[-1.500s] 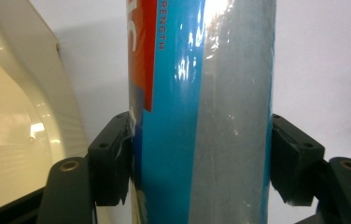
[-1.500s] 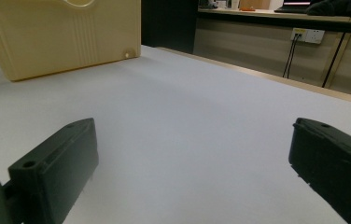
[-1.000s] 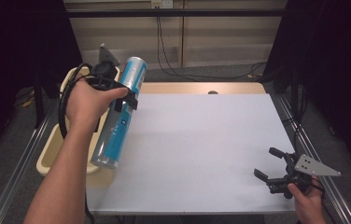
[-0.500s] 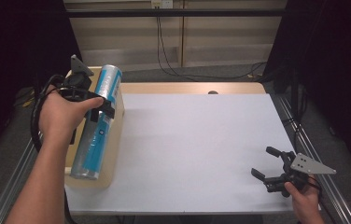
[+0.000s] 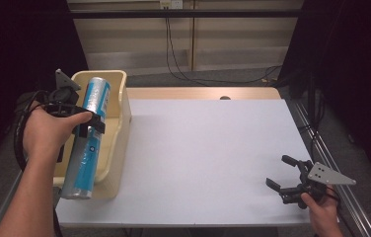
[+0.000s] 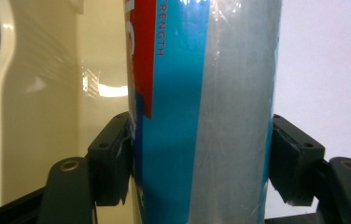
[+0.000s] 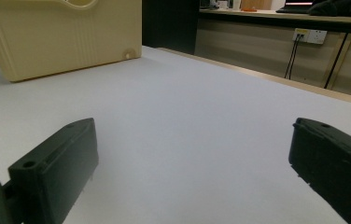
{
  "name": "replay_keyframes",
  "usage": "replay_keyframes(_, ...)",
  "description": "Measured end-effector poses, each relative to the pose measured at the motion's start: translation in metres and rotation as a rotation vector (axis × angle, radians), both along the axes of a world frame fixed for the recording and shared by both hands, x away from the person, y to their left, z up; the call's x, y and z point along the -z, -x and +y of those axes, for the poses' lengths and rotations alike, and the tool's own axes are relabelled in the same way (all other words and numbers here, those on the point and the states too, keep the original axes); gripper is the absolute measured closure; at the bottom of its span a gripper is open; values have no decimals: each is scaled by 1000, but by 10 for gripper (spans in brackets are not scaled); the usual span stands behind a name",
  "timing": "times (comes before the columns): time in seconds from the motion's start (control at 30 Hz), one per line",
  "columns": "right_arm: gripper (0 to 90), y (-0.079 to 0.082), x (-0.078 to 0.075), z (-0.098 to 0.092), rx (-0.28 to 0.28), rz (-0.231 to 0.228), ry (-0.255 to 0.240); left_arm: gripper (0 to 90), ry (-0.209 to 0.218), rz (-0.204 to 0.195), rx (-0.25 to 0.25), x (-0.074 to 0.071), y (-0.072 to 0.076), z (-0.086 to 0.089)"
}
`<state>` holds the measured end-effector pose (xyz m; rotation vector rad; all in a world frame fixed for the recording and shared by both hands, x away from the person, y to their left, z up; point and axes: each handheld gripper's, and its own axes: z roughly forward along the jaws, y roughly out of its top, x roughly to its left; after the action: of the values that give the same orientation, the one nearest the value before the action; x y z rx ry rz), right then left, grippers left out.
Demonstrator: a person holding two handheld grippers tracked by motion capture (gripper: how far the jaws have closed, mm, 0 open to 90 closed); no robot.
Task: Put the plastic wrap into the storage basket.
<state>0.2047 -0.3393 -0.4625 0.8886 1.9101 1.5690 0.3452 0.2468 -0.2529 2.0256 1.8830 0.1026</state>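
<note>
- The left claw (image 5: 87, 126) is clenched around a long blue and silver tube (image 5: 87, 136); in the left gripper view its two black pads press on both sides of the tube (image 6: 201, 116).
- The tube hangs over the cream plastic basket (image 5: 117, 133), which stands at the left edge of the white surface (image 5: 208, 158). As far as I can judge it is above the basket, not yet resting inside; where its lower end sits I cannot tell.
- The long axis of the tube runs from the far end of the basket toward the person, and this is nearly the same direction as the long side of the basket. The near end of the tube reaches past the near rim of the basket.
- The relation that matters for the next move, in my judgement: the tube must stay parallel to the basket walls and come a little farther from the person, so that its whole length fits between the two short ends when lowered.
- The right claw (image 5: 289, 177) is released, its jaws wide apart with nothing between them, low over the near right corner of the surface and well apart from the basket. The left hand is clearly the nearer one.
</note>
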Motion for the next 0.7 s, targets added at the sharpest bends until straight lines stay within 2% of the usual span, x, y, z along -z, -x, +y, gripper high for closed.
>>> replay_keyframes(0.4, 10, 1, -1, 0, -3, -3, 0, 323, -6, 15, -33, 15, -1, 14)
replay_keyframes(0.7, 10, 1, -1, 0, -1, -3, 1, 322, -19, 22, -31, 18, -2, 12)
